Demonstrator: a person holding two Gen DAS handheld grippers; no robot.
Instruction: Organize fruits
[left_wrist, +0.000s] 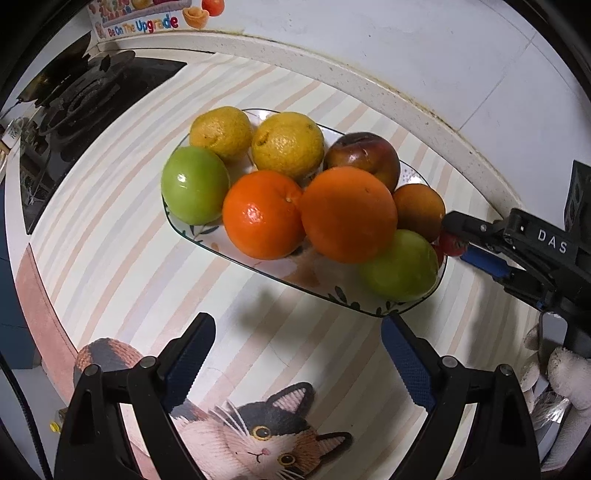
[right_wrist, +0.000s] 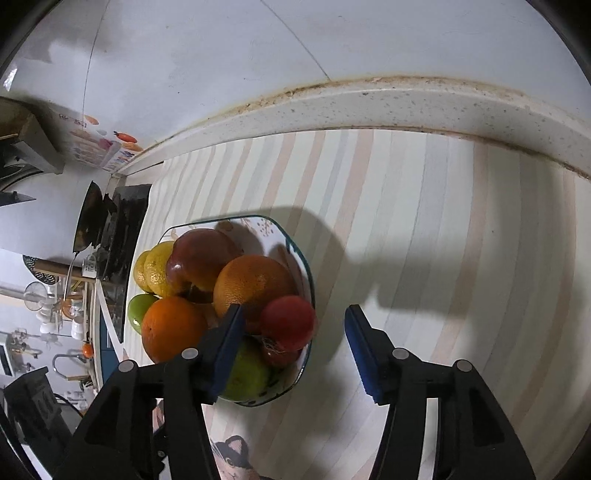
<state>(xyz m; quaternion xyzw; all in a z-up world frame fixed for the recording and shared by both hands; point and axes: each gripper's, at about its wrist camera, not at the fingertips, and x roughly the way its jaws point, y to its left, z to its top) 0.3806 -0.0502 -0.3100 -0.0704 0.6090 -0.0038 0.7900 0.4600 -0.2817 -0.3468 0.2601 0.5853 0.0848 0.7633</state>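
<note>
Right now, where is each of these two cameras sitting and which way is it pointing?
Left wrist: on the left gripper, facing the wall across the striped mat, onto the fruit plate; its open fingers show, plus the right gripper and a gloved hand.
Right wrist: on the right gripper, looking over the plate's end toward the wall; open fingers beside a red fruit.
Shared: plate, fruit, mat, hob.

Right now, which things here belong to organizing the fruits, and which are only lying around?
For the job:
plate
oranges
green apples
lemons
dark red apple
small red fruit
left claw
right claw

Only lying around:
cat mat
stove
</note>
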